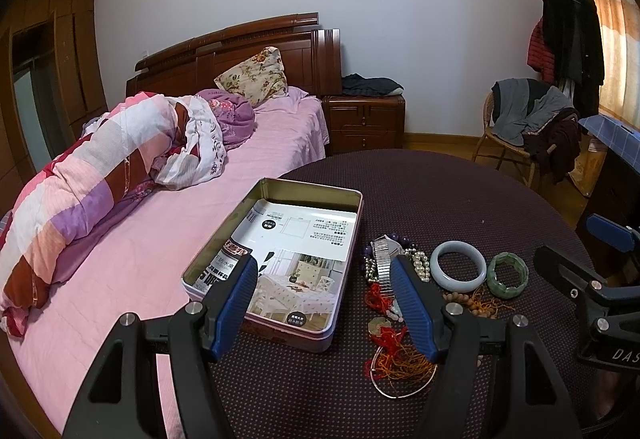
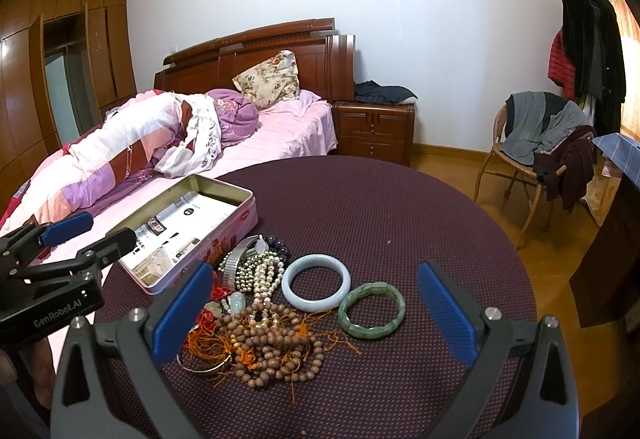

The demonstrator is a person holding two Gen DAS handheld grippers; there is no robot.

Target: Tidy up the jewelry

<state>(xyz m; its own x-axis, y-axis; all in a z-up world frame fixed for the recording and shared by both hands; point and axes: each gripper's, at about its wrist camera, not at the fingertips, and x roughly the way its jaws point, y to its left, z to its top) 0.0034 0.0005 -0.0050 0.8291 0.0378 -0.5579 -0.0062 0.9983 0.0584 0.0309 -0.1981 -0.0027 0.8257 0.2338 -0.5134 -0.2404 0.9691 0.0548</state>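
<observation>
**Jewelry heap lies ahead of the right tongs; tin sits to the left**

The jewelry is all on the bench (image 2: 400, 207), none of it in the tin (image 2: 224, 188) yet. The tin is open, lined with printed paper, and stands at the bench's left edge next to the bed (image 1: 132, 259). Just right of the tin lies the tangle: a metal watch band (image 2: 236, 263), pearls (image 2: 266, 275), wooden beads (image 2: 276, 343) and red and orange tassel cords. Right of that, lying flat and apart from the tangle, are the pale bangle (image 2: 316, 281) and the green bracelet (image 2: 372, 309), close beside each other.

The right tongs (image 2: 316, 319) are spread wide with nothing between them, and the heap and both bangles fall straight ahead in their gap. The left tongs (image 1: 324, 303) are also wide apart and empty; they point across the tin's near corner, with the heap by their right finger.

So the right hand looks the nearer one for the bangles, which lie loose and should lift cleanly; the carry would then run leftward to the tin. The tangled strands are likely to drag neighbours along.
</observation>
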